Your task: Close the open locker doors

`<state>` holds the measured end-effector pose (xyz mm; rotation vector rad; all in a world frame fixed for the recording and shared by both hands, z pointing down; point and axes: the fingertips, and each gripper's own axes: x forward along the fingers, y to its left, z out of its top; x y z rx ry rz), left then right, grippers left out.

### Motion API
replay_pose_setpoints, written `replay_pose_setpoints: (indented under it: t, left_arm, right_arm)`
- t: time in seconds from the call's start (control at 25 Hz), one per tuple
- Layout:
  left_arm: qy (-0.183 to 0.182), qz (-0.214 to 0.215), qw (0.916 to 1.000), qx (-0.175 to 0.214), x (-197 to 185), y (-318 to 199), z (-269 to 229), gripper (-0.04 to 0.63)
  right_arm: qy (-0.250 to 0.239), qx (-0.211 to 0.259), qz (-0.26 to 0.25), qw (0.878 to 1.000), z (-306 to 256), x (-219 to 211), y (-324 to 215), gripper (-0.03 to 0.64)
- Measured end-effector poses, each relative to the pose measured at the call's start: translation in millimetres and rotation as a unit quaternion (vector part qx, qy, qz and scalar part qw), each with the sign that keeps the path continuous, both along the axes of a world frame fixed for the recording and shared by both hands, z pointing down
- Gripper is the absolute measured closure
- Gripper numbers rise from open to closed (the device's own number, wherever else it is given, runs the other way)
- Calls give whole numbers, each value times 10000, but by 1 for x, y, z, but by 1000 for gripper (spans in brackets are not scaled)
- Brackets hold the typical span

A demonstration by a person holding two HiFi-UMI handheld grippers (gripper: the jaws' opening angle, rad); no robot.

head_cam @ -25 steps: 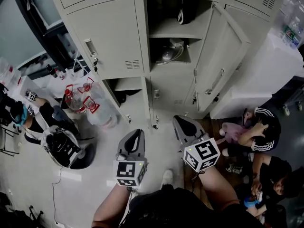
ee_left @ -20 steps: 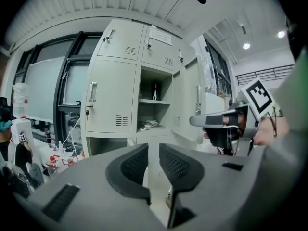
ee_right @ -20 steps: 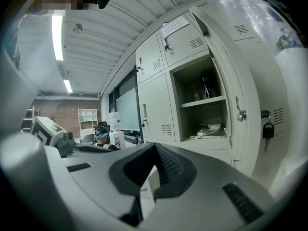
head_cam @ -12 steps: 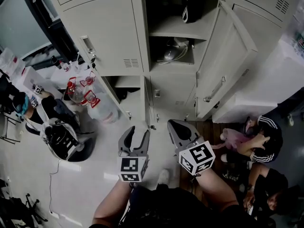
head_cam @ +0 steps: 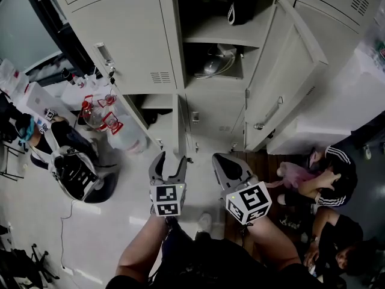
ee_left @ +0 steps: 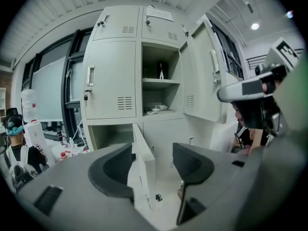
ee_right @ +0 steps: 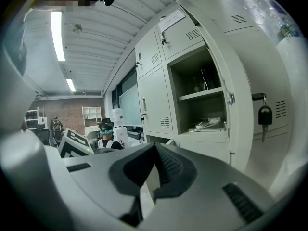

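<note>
Locker doors: lower door (head_cam: pixel 177 125) stands open edge-on, lined up between your left gripper's (head_cam: pixel 169 160) jaws, which have just been opening and aren't touching it. Upper door (head_cam: pixel 286 71) swings wide on the right. Right gripper (head_cam: pixel 221 161) is clenched, empty. Top label (ee_left: pixel 161 15) is unreadable.

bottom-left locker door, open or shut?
Open. The door swings out edge-on from the lockers, leaving its compartment exposed.

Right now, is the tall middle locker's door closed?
No, the tall locker door stands swung out to the right, showing the shelves inside.
</note>
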<state>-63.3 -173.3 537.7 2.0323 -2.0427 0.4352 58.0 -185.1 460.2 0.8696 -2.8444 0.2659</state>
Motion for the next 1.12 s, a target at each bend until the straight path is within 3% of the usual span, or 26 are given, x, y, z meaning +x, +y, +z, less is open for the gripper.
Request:
replay_pose_setpoints:
  t: [0.32, 0.8, 1.12]
  left_arm:
    - [43, 91, 9997, -239, -8, -19, 32, 348]
    - [184, 158, 9994, -265, -28, -39, 51, 351]
    - [192, -94, 9990, -383, -54, -33, 63, 474]
  right_arm:
    - [154, -141, 185, 9996, 20, 1, -4, 617]
    - [350, -342, 224, 9985, 46, -24, -20, 615]
    - [382, -495, 215, 9978, 60, -48, -28, 616]
